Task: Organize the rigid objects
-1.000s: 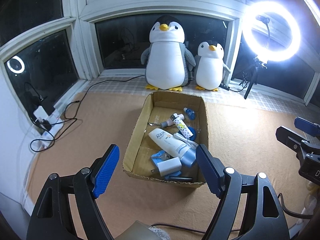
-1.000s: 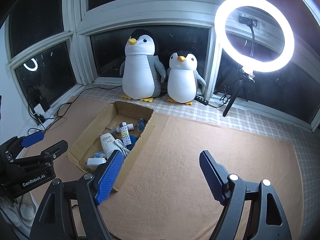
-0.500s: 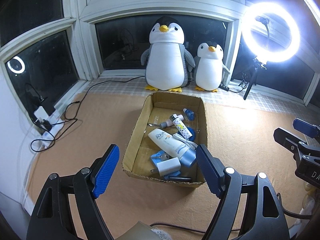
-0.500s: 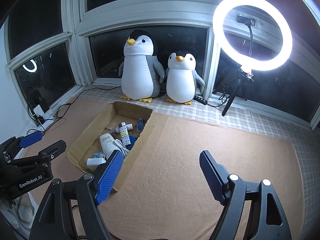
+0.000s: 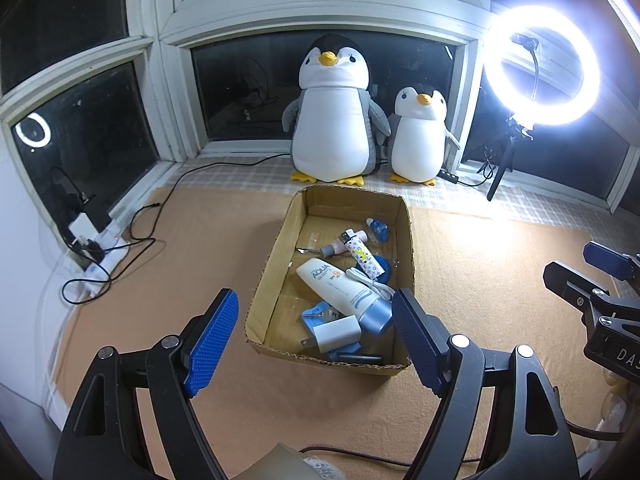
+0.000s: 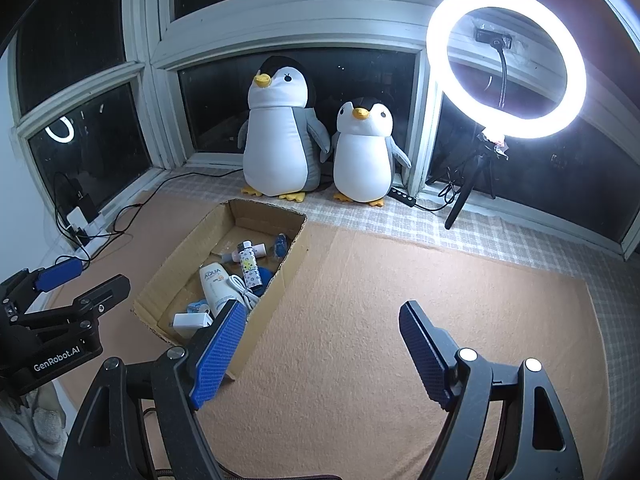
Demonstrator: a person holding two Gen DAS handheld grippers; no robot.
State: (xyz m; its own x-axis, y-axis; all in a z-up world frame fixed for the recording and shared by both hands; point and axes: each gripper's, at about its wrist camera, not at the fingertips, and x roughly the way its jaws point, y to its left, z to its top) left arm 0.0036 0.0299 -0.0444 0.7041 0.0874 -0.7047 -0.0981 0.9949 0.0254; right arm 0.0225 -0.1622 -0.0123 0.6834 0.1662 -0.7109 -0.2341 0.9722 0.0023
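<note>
We hold the left gripper [image 5: 316,336] just short of the cardboard box [image 5: 276,248], its fingers wide apart and empty, much as half a second ago. Inside the box lie the white AQUA tube [image 5: 340,286], a patterned lighter [image 5: 362,256] behind it, a white charger [image 5: 336,334] at the box's near end and a small blue bottle [image 5: 378,227] toward the far end. Our right gripper [image 6: 322,342], fingers likewise spread and bare, hangs to the box's right; it has drifted slightly nearer the box. None of the box's contents has shifted.

Bare mat [image 6: 400,320] right of box [image 6: 288,276]
</note>
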